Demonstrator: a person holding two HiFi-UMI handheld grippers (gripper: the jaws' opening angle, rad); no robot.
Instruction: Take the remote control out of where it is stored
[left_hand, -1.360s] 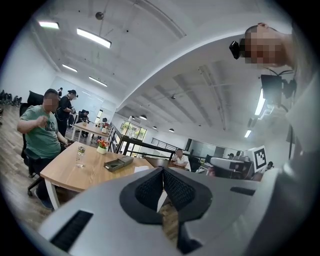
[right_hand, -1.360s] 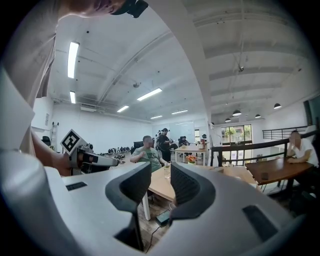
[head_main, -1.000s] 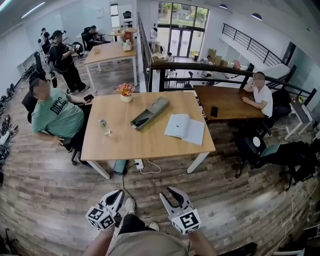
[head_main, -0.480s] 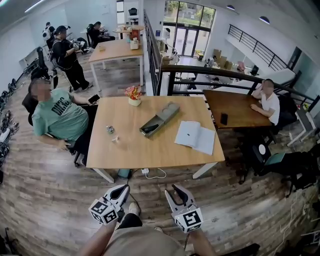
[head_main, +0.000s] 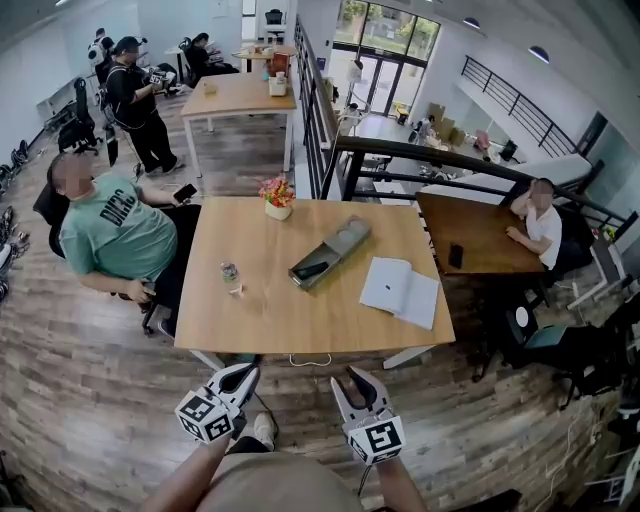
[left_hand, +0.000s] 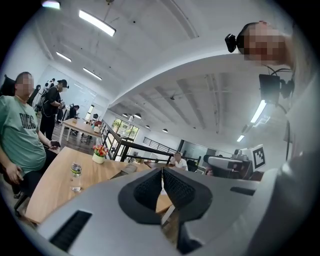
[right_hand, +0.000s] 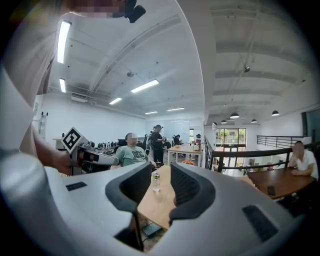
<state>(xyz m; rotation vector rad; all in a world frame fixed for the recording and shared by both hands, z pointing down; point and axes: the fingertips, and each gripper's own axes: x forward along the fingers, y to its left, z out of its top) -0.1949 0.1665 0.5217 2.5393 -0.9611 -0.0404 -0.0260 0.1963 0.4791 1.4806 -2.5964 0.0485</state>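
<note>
Left claw (head_main: 240, 373) pressed together; right claw (head_main: 346, 382) parted, empty | remote control (head_main: 312, 270) seen only overhead

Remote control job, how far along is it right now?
Nothing looks done yet. The long grey case lies on the table, a dark item, probably the remote, inside its open end. In hand: nothing; the left gripper is shut and empty, the right gripper open, both short of the table. Left: reach in, grip, lift it out.
</note>
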